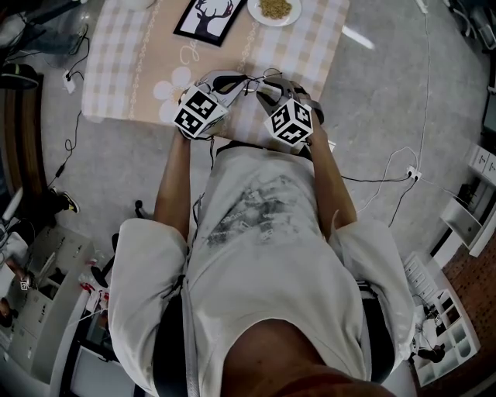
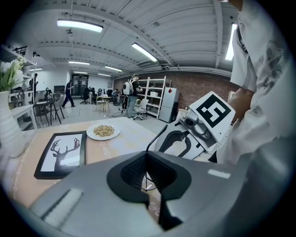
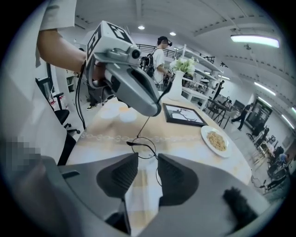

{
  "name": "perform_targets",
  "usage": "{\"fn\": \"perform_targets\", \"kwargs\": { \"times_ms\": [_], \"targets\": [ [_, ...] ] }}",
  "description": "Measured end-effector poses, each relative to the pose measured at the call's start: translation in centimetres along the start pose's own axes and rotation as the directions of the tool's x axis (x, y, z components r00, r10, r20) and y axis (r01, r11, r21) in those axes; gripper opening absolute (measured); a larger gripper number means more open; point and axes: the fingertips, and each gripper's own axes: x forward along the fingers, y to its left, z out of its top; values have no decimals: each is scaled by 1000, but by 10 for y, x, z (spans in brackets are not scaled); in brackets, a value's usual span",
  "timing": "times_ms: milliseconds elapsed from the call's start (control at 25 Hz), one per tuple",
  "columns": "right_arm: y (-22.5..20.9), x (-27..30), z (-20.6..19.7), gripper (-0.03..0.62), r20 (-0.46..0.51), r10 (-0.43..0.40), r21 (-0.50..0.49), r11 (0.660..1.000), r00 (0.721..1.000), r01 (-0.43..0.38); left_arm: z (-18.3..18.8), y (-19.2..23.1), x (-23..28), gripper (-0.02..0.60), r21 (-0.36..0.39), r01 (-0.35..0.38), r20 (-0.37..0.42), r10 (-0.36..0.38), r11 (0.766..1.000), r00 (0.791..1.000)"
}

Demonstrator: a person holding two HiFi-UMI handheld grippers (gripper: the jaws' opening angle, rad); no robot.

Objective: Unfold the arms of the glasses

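Note:
The thin wire-framed glasses (image 3: 142, 144) hang just above the table's near edge (image 1: 132, 70). My left gripper (image 2: 147, 157) is shut on one thin part of the frame, and a wire arm (image 2: 156, 138) runs up out of its closed tips. In the right gripper view the left gripper (image 3: 150, 109) hangs above, with that wire running down to a round lens. My right gripper (image 3: 148, 155) is open just short of the lens; a thin rim wire curves through the gap, not pressed by either pad. In the head view both grippers (image 1: 232, 80) (image 1: 263, 87) meet tip to tip.
A framed deer picture (image 1: 208, 17) and a plate of food (image 1: 274, 9) lie further back on the checked tablecloth. A white vase with flowers (image 3: 176, 83) stands at the table's far side. Cables trail over the floor, and people walk in the room behind.

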Motion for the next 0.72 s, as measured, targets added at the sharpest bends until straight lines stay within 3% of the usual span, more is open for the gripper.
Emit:
{"fn": "perform_targets", "kwargs": {
  "times_ms": [400, 720],
  "targets": [
    [22, 9, 13, 140, 3, 46, -95, 994, 999, -46, 0, -1, 0, 8, -3, 8, -3, -8, 1000, 1000],
    [34, 19, 18, 140, -15, 39, -194, 980, 999, -41, -3, -2, 1, 8, -10, 13, 1, -13, 1000, 1000]
  ]
}}
